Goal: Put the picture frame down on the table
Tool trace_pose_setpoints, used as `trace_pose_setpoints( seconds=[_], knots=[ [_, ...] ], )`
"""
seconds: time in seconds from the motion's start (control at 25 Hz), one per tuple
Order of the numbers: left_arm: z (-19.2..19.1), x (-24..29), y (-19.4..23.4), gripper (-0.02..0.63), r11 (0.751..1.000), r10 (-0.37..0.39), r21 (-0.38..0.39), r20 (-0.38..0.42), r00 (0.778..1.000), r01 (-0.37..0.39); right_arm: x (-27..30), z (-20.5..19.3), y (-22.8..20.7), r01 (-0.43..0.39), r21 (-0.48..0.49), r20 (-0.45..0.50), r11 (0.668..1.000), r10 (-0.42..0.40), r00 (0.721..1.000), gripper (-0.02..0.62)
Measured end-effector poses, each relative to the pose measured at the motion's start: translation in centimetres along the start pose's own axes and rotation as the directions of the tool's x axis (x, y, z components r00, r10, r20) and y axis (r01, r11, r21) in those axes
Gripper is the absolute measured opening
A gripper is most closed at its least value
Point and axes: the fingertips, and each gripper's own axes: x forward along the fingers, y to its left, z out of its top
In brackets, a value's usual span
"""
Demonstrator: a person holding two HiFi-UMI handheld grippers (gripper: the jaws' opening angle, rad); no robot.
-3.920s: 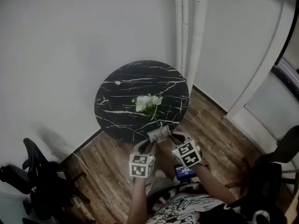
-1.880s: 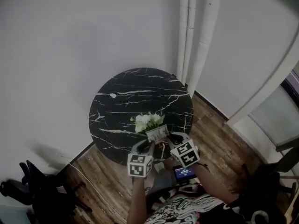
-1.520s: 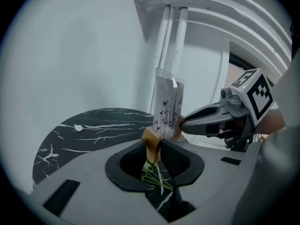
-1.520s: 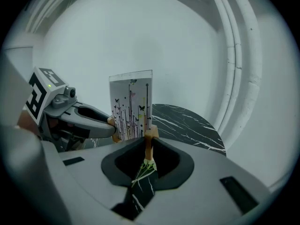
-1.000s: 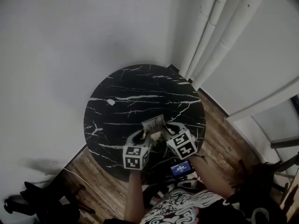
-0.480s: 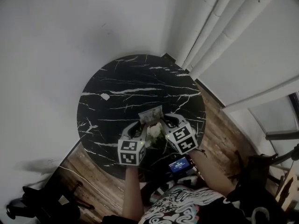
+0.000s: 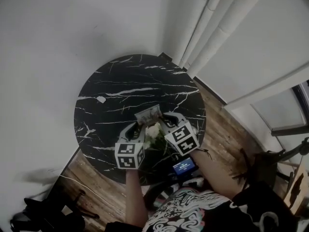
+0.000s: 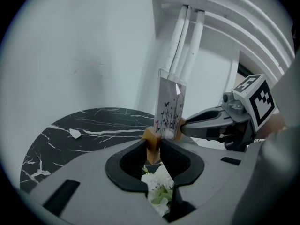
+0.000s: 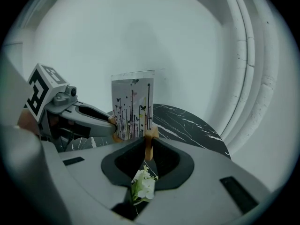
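Observation:
The picture frame (image 7: pixel 147 115) is a clear upright panel printed with butterflies and stems, with a wooden foot at each lower corner. My left gripper (image 7: pixel 136 126) is shut on its left foot (image 8: pixel 151 139). My right gripper (image 7: pixel 163 121) is shut on the right foot (image 9: pixel 149 142). In the left gripper view the panel (image 8: pixel 169 108) stands edge-on, and the right gripper (image 8: pixel 206 121) reaches in from the right. The right gripper view shows the frame (image 9: pixel 132 108) face-on. It hangs above the round black marble table (image 7: pixel 111 86), over a white flower sprig (image 7: pixel 152 132).
A small white scrap (image 7: pixel 100 99) lies on the table's left part. White pipes (image 7: pixel 212 23) run down the wall behind the table. Wooden floor (image 7: pixel 227 129) lies to the right. A lit phone screen (image 7: pixel 183 166) sits by the person's waist, and a dark chair (image 7: pixel 48 211) stands at lower left.
Both grippers have carried the frame forward from beyond the table's near edge to over its near part. The flower sprig now lies under them.

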Motion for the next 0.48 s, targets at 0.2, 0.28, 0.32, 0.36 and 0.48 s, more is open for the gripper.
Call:
trace_pose_setpoints(
  seconds=[0.2, 0.28, 0.32, 0.36, 0.48],
  knots=[
    [0.57, -0.42, -0.12, 0.1, 1.0, 0.02, 0.005, 0.021, 1.0, -0.02, -0.29, 0.5, 0.03, -0.013, -0.008, 0.023, 1.0, 0.013, 1.0, 0.054],
    [0.64, -0.51, 0.02, 0.1, 1.0, 0.03, 0.002, 0.024, 0.999, -0.03, -0.17, 0.64, 0.11, -0.023, -0.013, 0.025, 1.0, 0.023, 0.999, 0.054],
    [0.7, -0.49, 0.11, 0.1, 0.999, 0.035, -0.001, 0.026, 0.999, -0.035, -0.09, 0.73, 0.1, -0.027, -0.017, 0.025, 1.0, 0.027, 0.999, 0.054],
    [0.76, -0.45, 0.19, 0.101, 0.999, 0.038, -0.004, 0.028, 0.999, -0.038, -0.01, 0.84, 0.05, -0.03, -0.021, 0.025, 0.999, 0.03, 0.999, 0.054],
    [0.79, -0.33, 0.38, 0.1, 0.999, 0.045, -0.012, 0.03, 0.999, -0.044, 0.25, 0.97, -0.02, -0.04, -0.03, 0.024, 0.999, 0.04, 0.999, 0.054]
  ],
)
